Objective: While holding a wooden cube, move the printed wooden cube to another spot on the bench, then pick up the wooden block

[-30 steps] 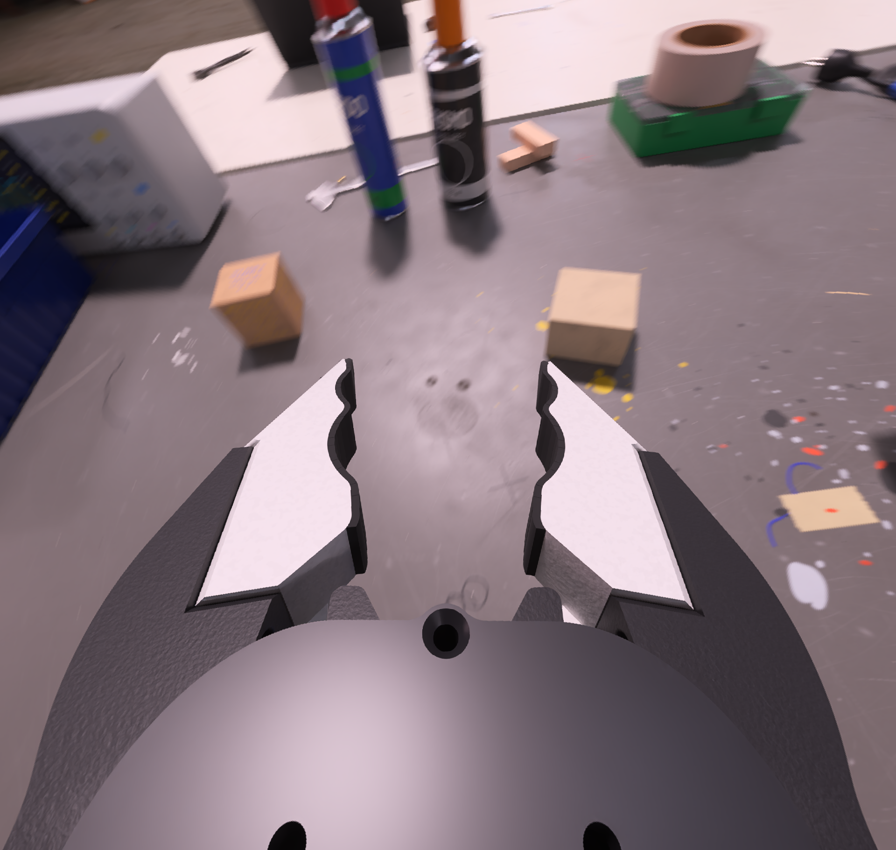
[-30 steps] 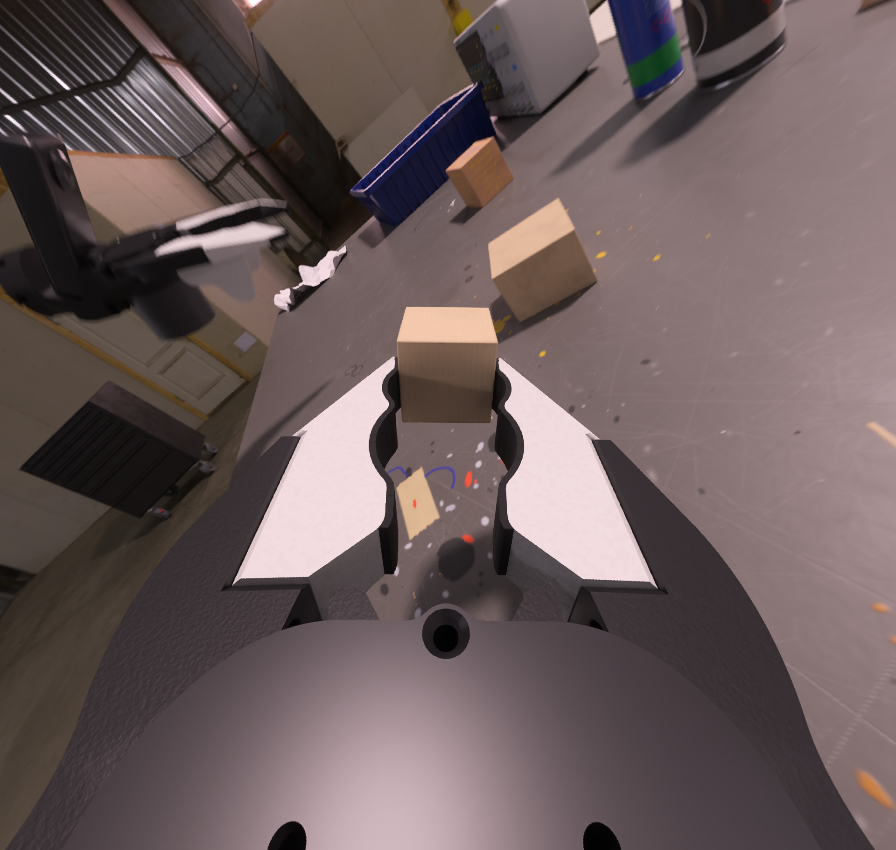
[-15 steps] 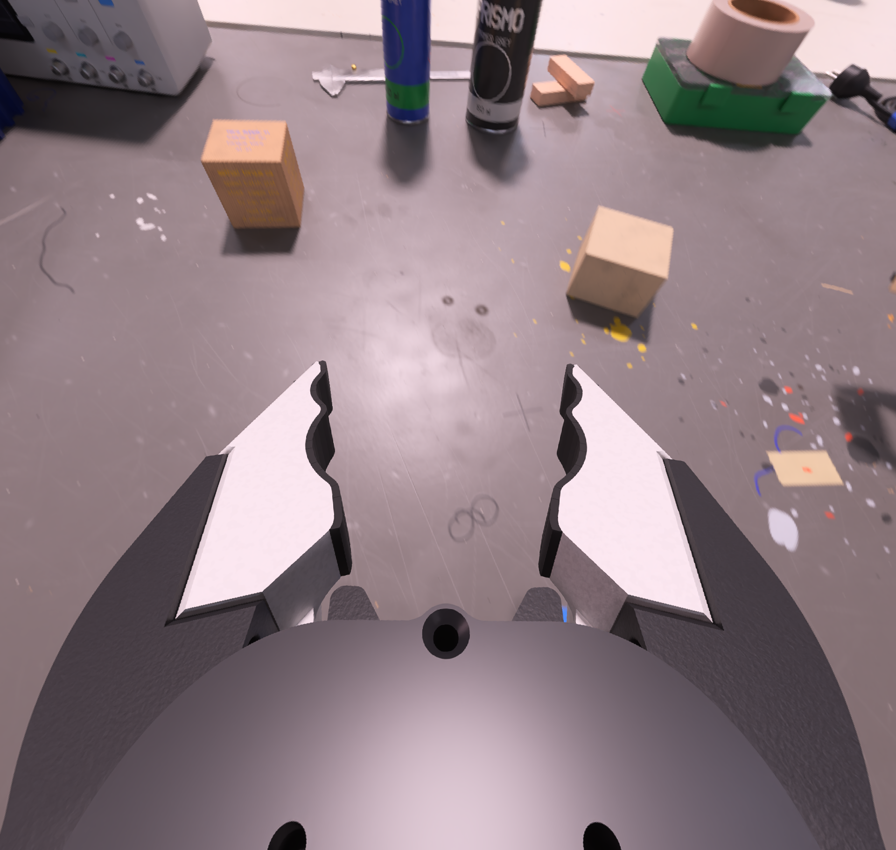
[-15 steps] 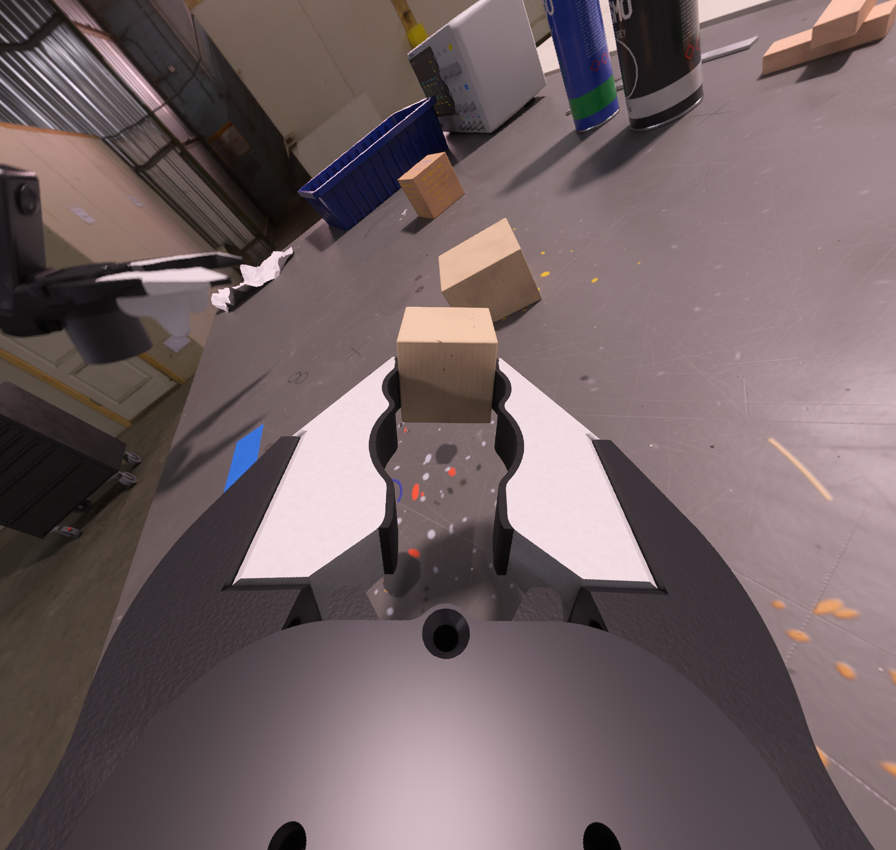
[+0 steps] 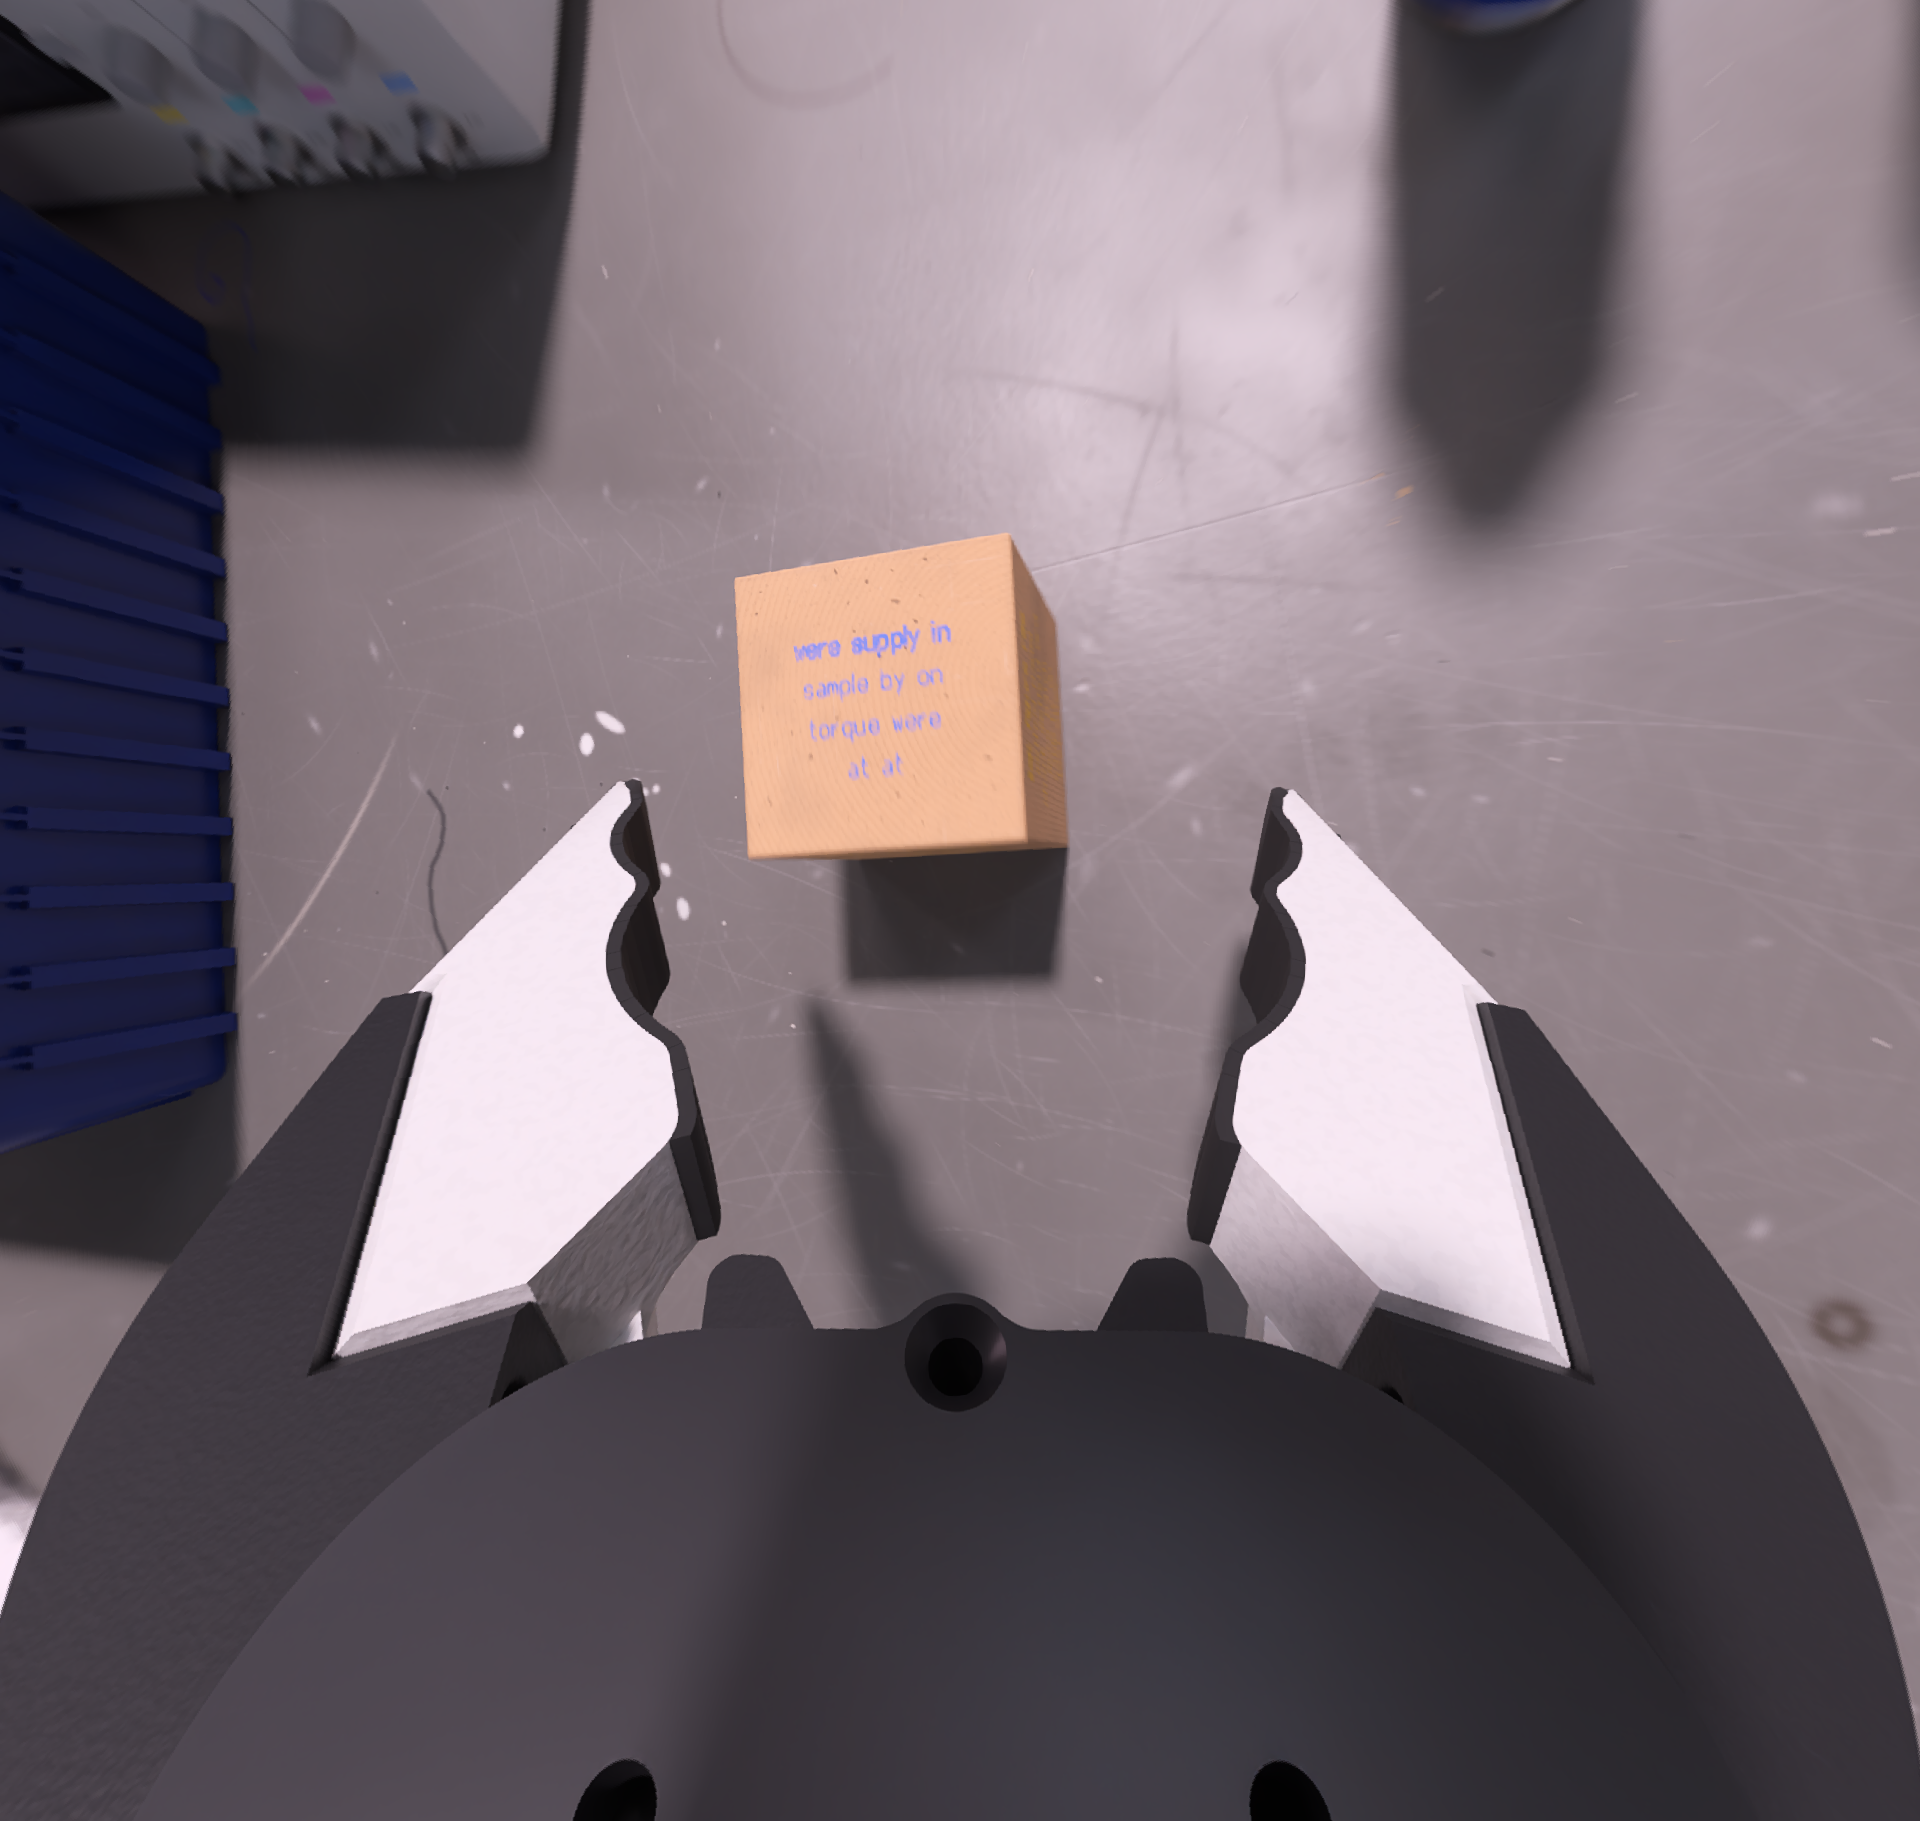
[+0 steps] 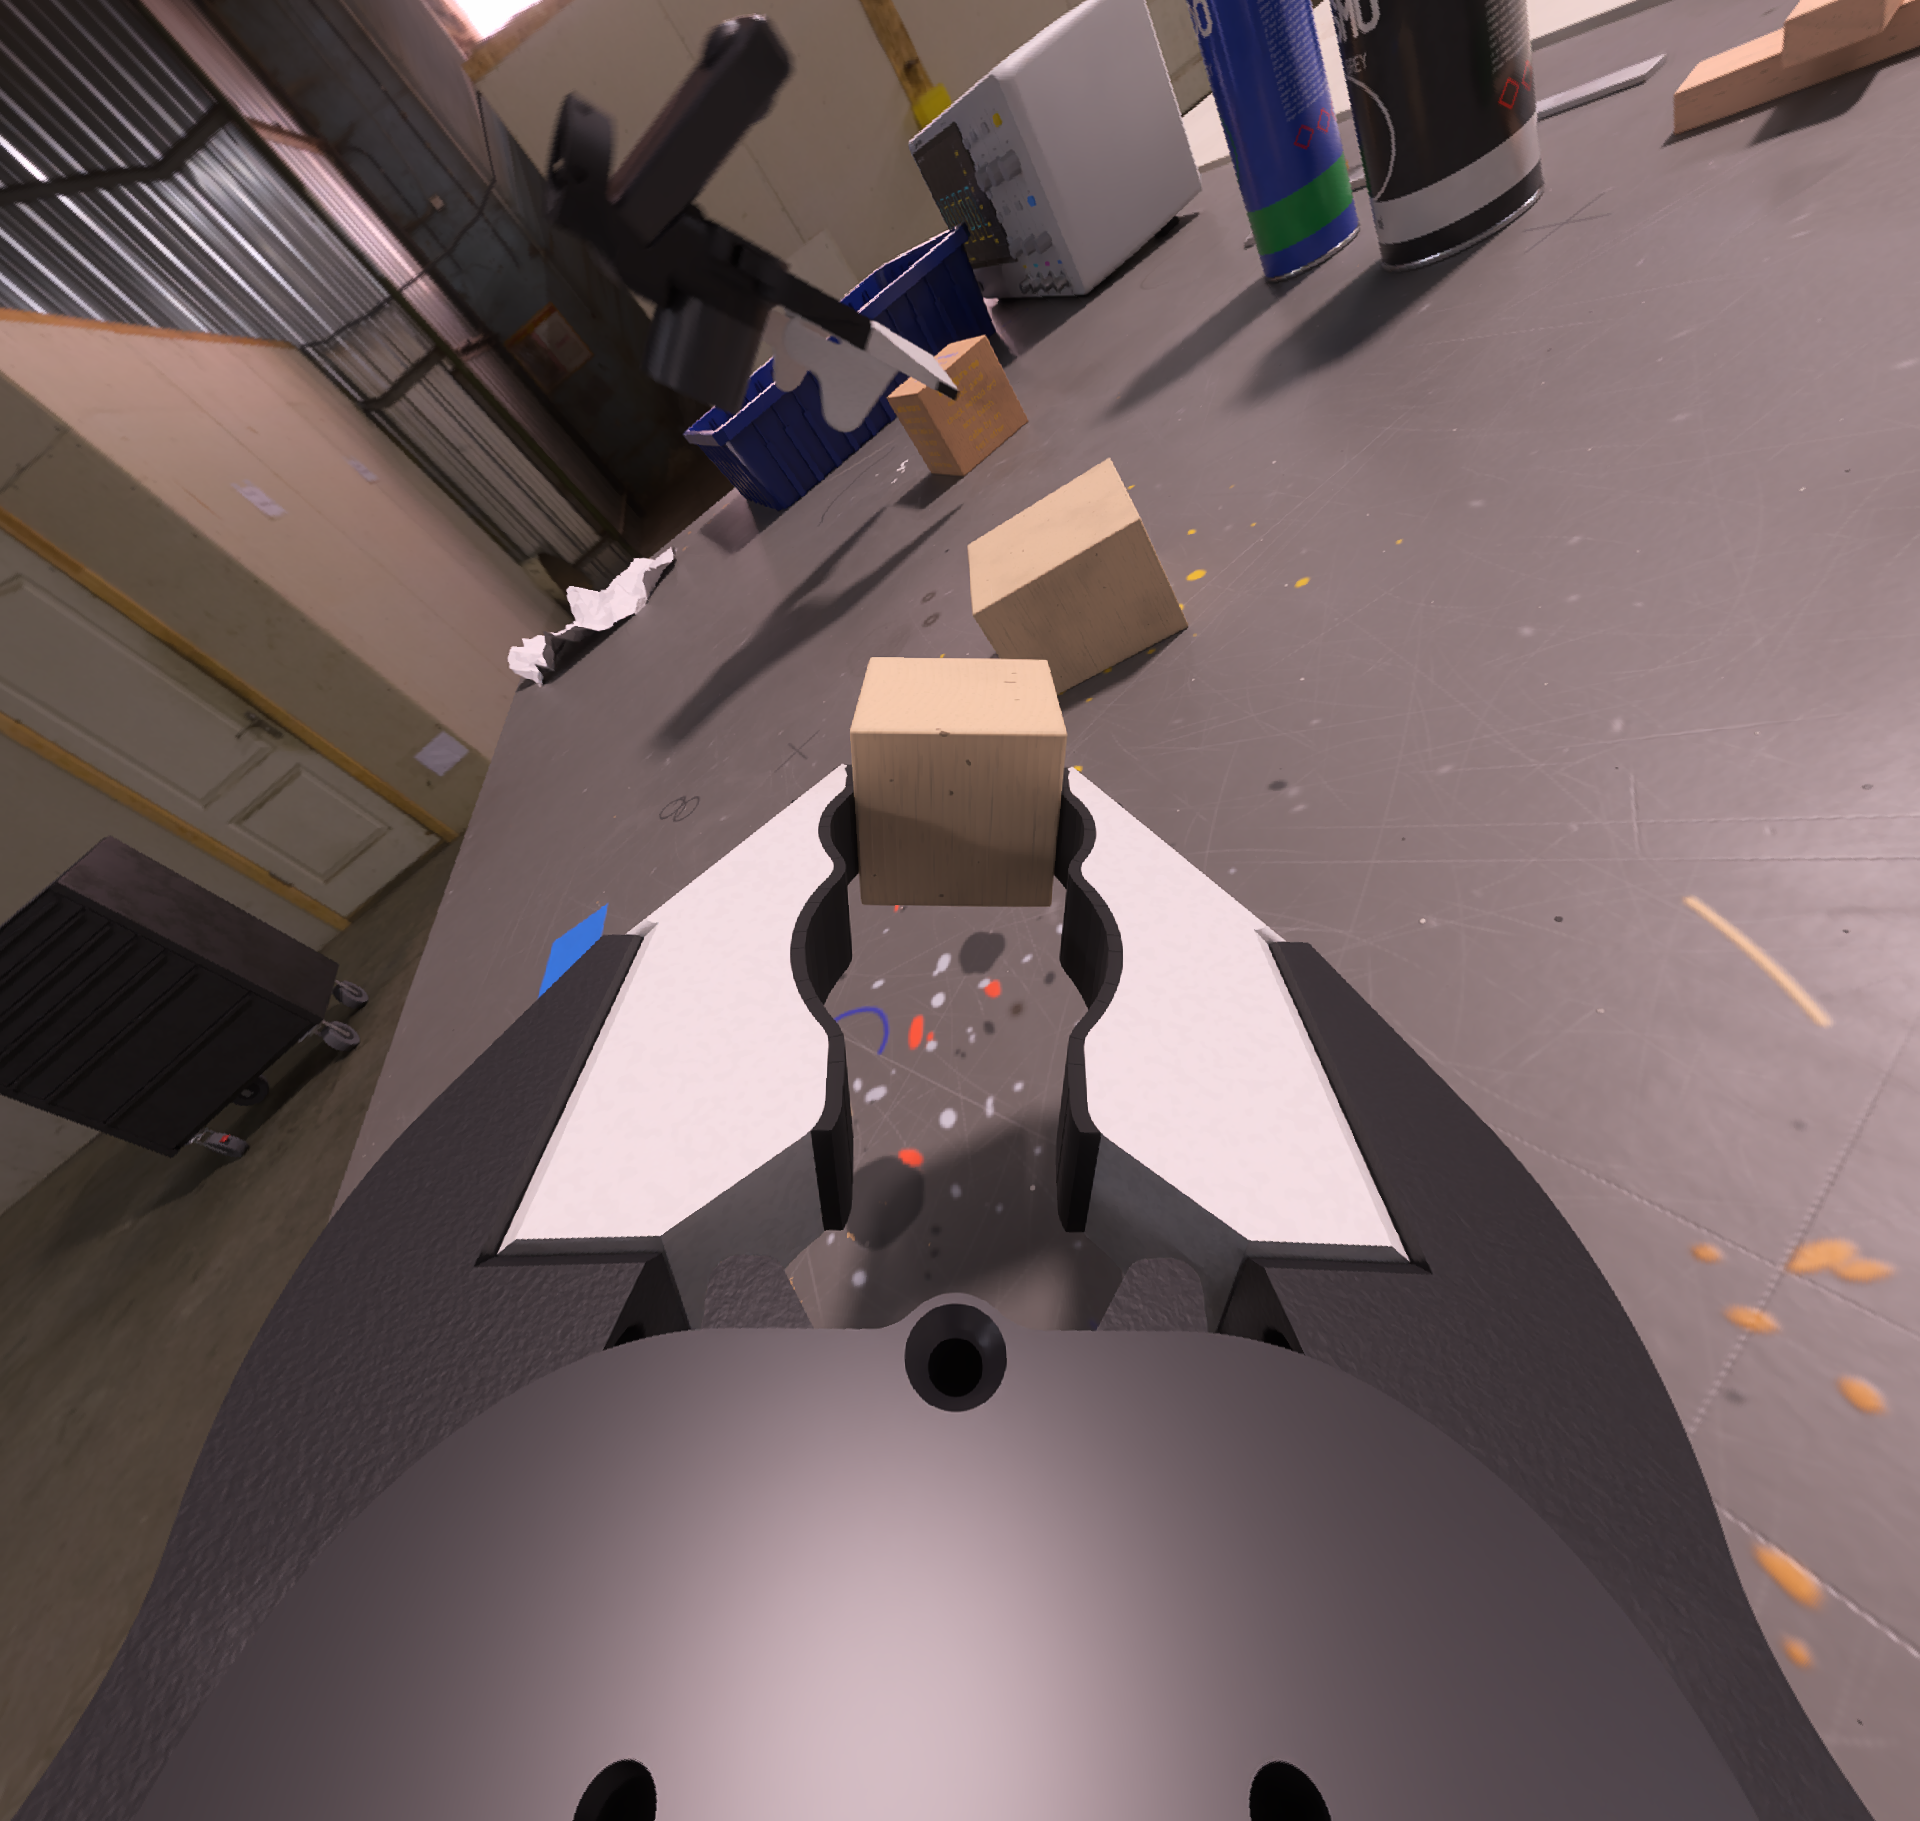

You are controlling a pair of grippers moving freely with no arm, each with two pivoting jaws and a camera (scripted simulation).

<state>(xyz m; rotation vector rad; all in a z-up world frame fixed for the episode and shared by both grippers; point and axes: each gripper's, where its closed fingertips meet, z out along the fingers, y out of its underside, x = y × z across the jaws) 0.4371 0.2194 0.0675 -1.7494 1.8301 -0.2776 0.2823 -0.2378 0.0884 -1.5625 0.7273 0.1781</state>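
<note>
blue bin (image 5: 104, 691): sat at the far left of the left wrist view, on the bench (image 5: 1351, 836) edge, well left of my target.
left gripper (image 5: 951, 805): I had it released, jaws spread wide, nothing between them. It pointed almost straight down at the bench.
left fingers (image 5: 540, 1023): the spread was clearly wider than the cube, so I judged clearance on both sides was fine.
printed wooden cube (image 5: 894, 701): sat flat on the bench, printed face up, just ahead of the fingertips and slightly left of the jaw centreline. Not yet between the pads, no contact.
key relation: the cube lay forward of the claw, not under it. I judged the next move needed a short advance along the finger axis plus a small leftward trim, then a drop and a close.
cube faces: nearly square to the jaw line, only a slight twist. No long axis to speak of, so I expected little wrist roll.
right gripper (image 6: 956, 784): clenched on the plain wooden cube (image 6: 956, 784), held at the fingertips above the bench.
wooden block (image 6: 1075, 576): the larger plain one lay on the bench just beyond the held cube, between it and the printed cube; untouched.
nearer claw: left, by a wide margin; the right wrist view showed it hanging over the printed cube while the right sat well back.
risk: I judged a descent without the advance would land the fingertips short of the cube.
</note>
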